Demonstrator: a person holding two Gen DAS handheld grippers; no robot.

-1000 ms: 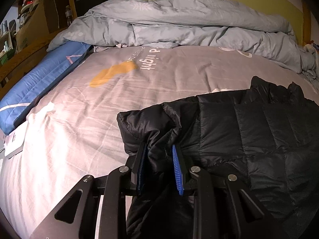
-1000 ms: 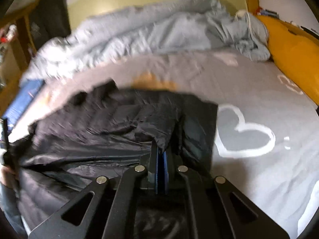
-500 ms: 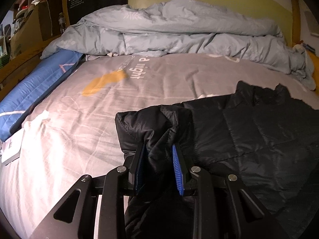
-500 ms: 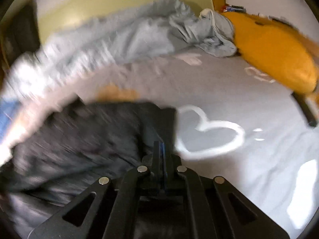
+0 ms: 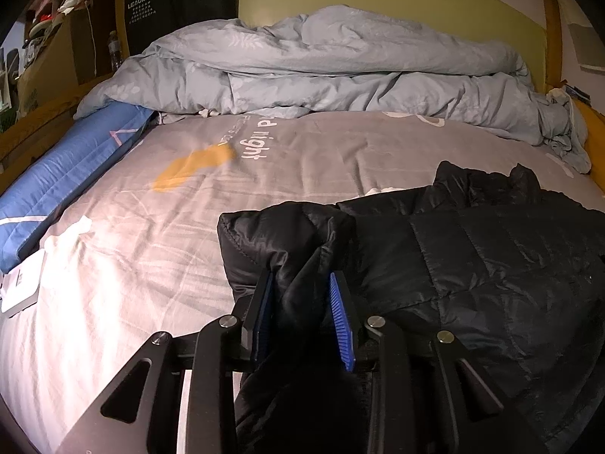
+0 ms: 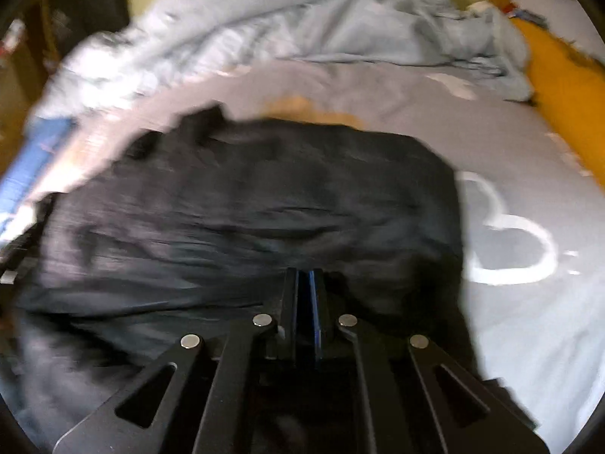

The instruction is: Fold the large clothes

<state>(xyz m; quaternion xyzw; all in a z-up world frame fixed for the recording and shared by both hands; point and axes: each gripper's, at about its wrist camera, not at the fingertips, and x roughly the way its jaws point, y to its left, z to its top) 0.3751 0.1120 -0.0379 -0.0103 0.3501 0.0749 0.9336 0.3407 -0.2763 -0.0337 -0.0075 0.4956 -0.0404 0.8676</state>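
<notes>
A black puffer jacket (image 5: 472, 265) lies spread on the grey bed sheet (image 5: 132, 265). My left gripper (image 5: 300, 278) has a bunched corner of the jacket between its blue pads (image 5: 340, 317), and that corner stands up over the fingertips; the jaws are opening. In the blurred right wrist view the jacket (image 6: 264, 196) lies flat, its right edge beside a white heart print (image 6: 510, 249). My right gripper (image 6: 302, 272) hovers over the jacket's near edge with its pads together, and no fabric shows between them.
A crumpled light-blue duvet (image 5: 340, 68) is heaped along the headboard. A blue pillow (image 5: 68, 174) lines the bed's left side and an orange pillow (image 6: 567, 94) its right. A flat white object (image 5: 19, 287) rests at the left edge of the bed.
The left pads have spread a little around the jacket corner. The right gripper no longer has fabric bunched at its tips; it swung right, then back over the jacket, which now lies flatter.
</notes>
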